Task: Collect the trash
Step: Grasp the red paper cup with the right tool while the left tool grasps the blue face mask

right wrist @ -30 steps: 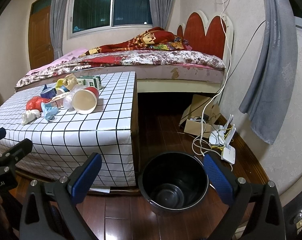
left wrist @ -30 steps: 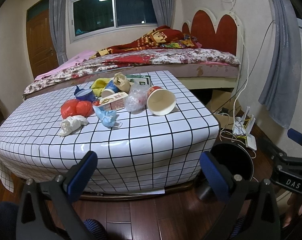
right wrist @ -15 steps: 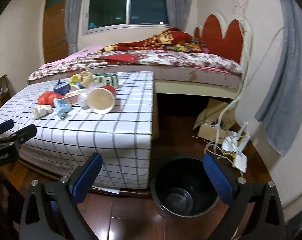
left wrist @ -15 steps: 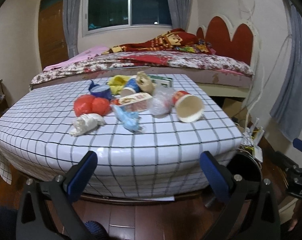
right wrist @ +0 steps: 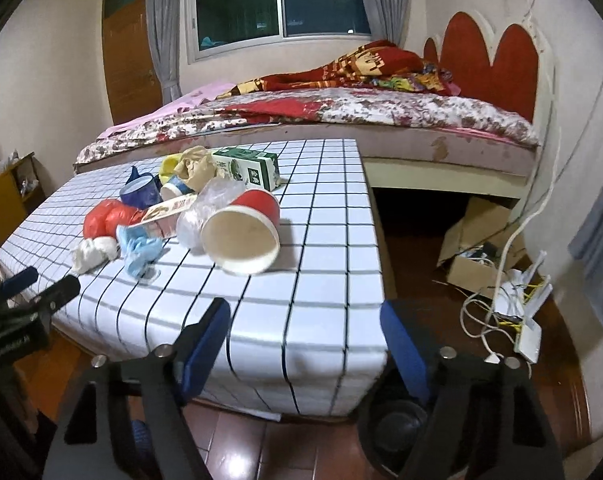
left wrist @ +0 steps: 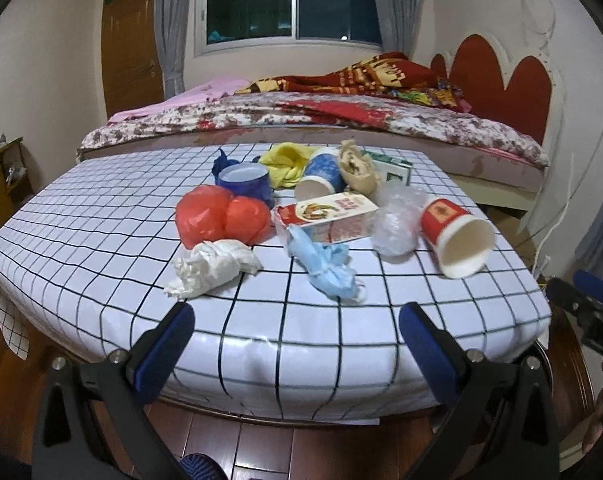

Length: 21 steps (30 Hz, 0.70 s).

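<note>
Trash is heaped on the checkered bench (left wrist: 101,248): a red paper cup (left wrist: 455,236) tipped on its side, mouth toward the front edge, just beside crumpled clear plastic (left wrist: 397,220). A blue mask (left wrist: 325,264), white tissue (left wrist: 209,268) and red bag (left wrist: 221,216) are strewn nearer the front. On the floor a black bin (right wrist: 393,428) is seen by the bench corner.

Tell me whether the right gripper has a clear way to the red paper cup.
Probably yes. The right gripper is open, and the red paper cup lies on its side ahead of it, with only bare checked tablecloth between.
</note>
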Available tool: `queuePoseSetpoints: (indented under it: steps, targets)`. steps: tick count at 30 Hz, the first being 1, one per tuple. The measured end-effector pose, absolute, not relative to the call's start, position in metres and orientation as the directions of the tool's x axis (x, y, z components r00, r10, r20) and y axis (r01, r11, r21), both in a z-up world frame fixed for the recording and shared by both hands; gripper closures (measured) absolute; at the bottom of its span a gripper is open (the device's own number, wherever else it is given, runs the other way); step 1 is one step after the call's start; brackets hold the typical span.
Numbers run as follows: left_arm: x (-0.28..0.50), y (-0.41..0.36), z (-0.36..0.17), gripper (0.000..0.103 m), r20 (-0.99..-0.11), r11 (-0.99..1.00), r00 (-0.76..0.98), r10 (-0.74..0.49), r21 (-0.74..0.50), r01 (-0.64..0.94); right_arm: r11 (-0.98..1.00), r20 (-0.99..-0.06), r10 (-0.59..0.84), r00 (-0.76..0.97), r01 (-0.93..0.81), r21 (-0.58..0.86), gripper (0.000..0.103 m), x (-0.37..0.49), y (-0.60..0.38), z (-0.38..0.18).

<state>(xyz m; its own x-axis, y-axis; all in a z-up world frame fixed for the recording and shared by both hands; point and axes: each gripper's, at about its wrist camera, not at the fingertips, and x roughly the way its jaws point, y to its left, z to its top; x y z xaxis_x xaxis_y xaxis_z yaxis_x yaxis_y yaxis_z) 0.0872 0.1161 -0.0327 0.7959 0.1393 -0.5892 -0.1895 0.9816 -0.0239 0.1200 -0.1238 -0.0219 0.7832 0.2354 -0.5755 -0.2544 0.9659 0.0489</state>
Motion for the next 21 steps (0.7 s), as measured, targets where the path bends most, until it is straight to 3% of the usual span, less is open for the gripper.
queuePoseSetpoints:
  steps: [4,14,17,20,21]
  targets:
    - [0.108,0.122,-0.04,0.001,-0.596,0.979,0.794,0.12,-0.062,-0.194,0.962,-0.611,0.238,0.755,-0.268,0.043,0.041,0.156,-0.113,-0.035]
    - [0.148,0.12,-0.06,0.002,-0.627,0.981,0.77,0.118,-0.048,-0.19,0.952,-0.636,0.279,0.719,-0.294,0.085,0.053,0.199,-0.091,-0.052]
    - [0.157,0.123,-0.065,0.013,-0.641,0.981,0.759,0.111,-0.053,-0.188,0.946,-0.641,0.294,0.709,-0.31,0.091,0.066,0.207,-0.085,-0.054]
    - [0.165,0.126,-0.071,0.034,-0.664,0.981,0.742,0.089,-0.069,-0.18,0.942,-0.644,0.307,0.7,-0.318,0.103,0.084,0.212,-0.083,-0.057]
    - [0.166,0.127,-0.072,0.051,-0.668,0.982,0.741,0.074,-0.081,-0.17,0.94,-0.644,0.317,0.696,-0.322,0.114,0.092,0.213,-0.083,-0.057]
